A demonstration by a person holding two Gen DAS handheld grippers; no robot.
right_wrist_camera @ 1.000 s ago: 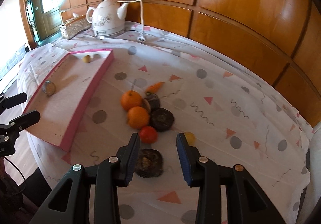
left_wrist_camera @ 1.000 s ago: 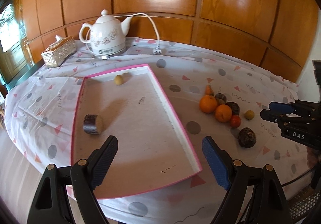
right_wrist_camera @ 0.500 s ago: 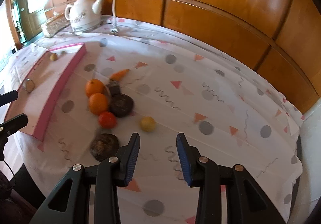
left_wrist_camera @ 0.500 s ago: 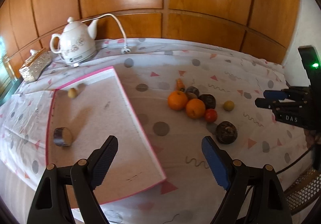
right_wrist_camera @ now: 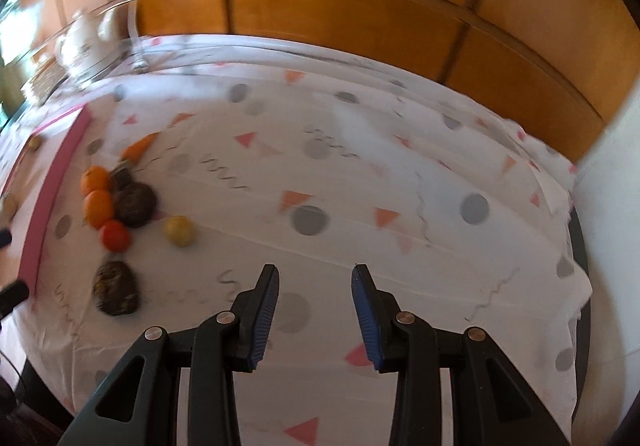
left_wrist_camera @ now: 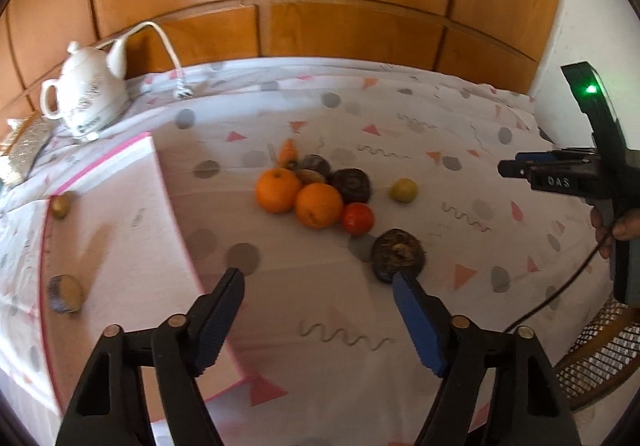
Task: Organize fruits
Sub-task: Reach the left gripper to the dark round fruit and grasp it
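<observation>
Loose fruit lies on the patterned cloth: two oranges (left_wrist_camera: pixel 278 190) (left_wrist_camera: pixel 319 205), a red fruit (left_wrist_camera: pixel 357 219), a small yellow fruit (left_wrist_camera: pixel 404 190), a carrot (left_wrist_camera: pixel 288 152) and two dark round fruits (left_wrist_camera: pixel 351 185) (left_wrist_camera: pixel 398 254). My left gripper (left_wrist_camera: pixel 318 278) hovers just short of the nearer dark fruit, its jaws closing with nothing between them. At the left, the pink-rimmed tray (left_wrist_camera: pixel 120 214) holds a small yellowish fruit (left_wrist_camera: pixel 60 205) and a cut dark piece (left_wrist_camera: pixel 66 293). My right gripper (right_wrist_camera: pixel 316 270) stands narrowly open over bare cloth, to the right of the yellow fruit (right_wrist_camera: pixel 180 231).
A white kettle (left_wrist_camera: pixel 90 102) with its cord and a woven box (left_wrist_camera: pixel 20 150) stand at the back left, against the wood-panelled wall. A wicker seat (left_wrist_camera: pixel 600 350) shows past the table's right edge. A hand (left_wrist_camera: pixel 624 226) holds the right gripper.
My left gripper has swung right, from above the tray to the fruit pile, and its jaws have narrowed. My right gripper has moved right, away from the dark fruit that lay between its fingers.
</observation>
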